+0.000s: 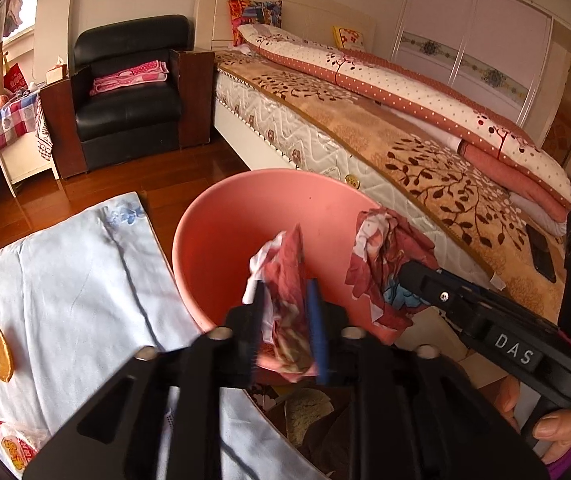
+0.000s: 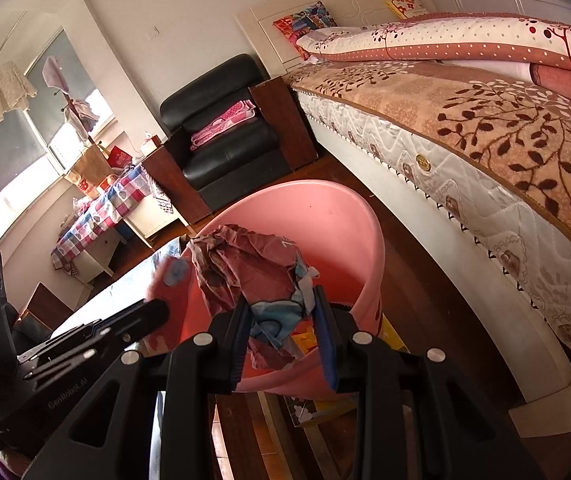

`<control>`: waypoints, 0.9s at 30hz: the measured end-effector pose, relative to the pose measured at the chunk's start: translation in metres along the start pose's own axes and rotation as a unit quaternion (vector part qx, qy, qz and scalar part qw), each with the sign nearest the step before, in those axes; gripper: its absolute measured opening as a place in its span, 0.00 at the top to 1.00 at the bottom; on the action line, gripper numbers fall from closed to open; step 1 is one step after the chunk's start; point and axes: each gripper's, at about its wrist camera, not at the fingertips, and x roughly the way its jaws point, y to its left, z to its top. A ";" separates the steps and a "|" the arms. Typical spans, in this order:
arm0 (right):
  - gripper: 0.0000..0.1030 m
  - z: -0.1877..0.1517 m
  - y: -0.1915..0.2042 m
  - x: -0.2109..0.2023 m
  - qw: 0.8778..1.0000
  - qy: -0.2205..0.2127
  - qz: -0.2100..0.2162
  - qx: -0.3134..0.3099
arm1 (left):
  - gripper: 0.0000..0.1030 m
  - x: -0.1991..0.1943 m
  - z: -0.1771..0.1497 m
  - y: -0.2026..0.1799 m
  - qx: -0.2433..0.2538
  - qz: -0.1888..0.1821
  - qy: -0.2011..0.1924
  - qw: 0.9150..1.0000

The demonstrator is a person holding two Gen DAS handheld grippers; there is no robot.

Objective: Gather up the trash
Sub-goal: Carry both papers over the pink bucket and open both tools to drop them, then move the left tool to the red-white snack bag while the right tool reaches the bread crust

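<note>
A pink bin (image 1: 213,248) stands between a cloth-covered table and the bed. My left gripper (image 1: 285,284) hangs over the bin's near rim. A crumpled red and white wrapper (image 1: 285,264) sits blurred and loose between its spread fingers, so the jaws are open. To the right, my right gripper (image 1: 401,270) is shut on a second crumpled red wrapper (image 1: 381,248) with blue print, held over the bin's right rim. In the right wrist view that wrapper (image 2: 245,264) is pinched between the pads of the right gripper (image 2: 281,300) above the bin (image 2: 325,216). The left gripper (image 2: 161,308) reaches in from the left.
A light blue cloth (image 1: 65,280) covers the table at left, with an orange slice (image 1: 1,348) and a snack packet (image 1: 17,448) on it. The bed (image 1: 405,152) runs along the right. A black armchair (image 1: 129,108) stands behind on the wood floor.
</note>
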 end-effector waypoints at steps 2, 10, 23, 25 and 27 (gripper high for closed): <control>0.71 0.000 0.000 0.002 1.000 0.001 0.000 0.000 | 0.59 -0.001 0.000 0.002 -0.008 0.000 -0.003 1.000; 0.69 0.000 -0.001 0.005 1.000 0.002 -0.002 0.000 | 0.58 -0.007 -0.002 0.007 -0.017 0.000 -0.004 1.000; 0.50 -0.001 0.003 -0.002 1.000 -0.006 -0.006 -0.001 | 0.58 -0.022 -0.005 0.008 -0.022 -0.005 -0.012 1.000; 0.50 -0.001 0.004 -0.003 1.000 -0.007 -0.005 -0.006 | 0.58 -0.025 -0.006 0.007 -0.023 -0.004 -0.014 1.000; 0.50 -0.002 0.008 -0.005 1.000 -0.008 -0.004 -0.013 | 0.58 -0.029 -0.007 0.008 -0.026 -0.004 -0.015 1.000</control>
